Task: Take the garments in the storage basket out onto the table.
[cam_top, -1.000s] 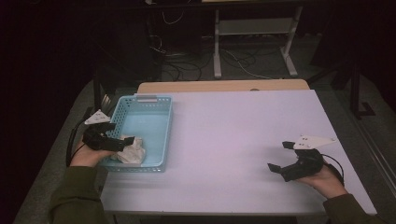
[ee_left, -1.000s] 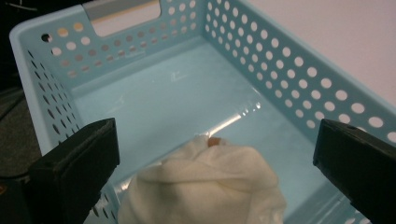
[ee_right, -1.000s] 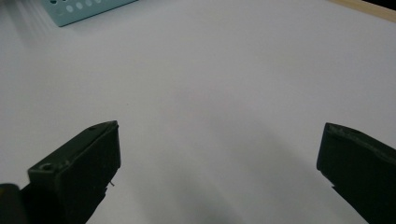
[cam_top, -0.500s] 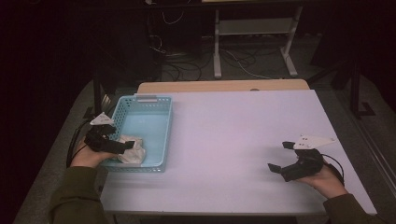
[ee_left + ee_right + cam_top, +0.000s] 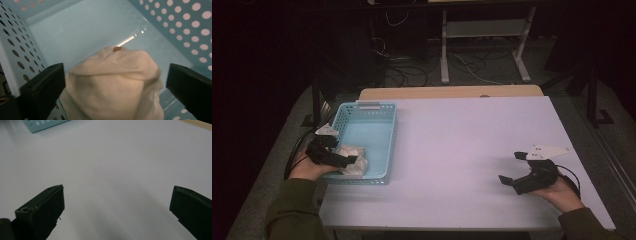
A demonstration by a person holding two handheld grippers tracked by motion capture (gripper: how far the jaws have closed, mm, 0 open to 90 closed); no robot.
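In the near corner of the light-blue perforated plastic basket (image 5: 22, 47), crumpled cream cloth (image 5: 115, 82) sits between left gripper (image 5: 115, 85) jaws, just closing, wide, no grip visible.

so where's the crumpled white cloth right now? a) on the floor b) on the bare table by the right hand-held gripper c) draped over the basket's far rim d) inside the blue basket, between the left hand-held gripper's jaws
d: the white cloth lies in the near end of the blue basket, and the left hand-held gripper has it between its wide jaws, which have just been closing a little.
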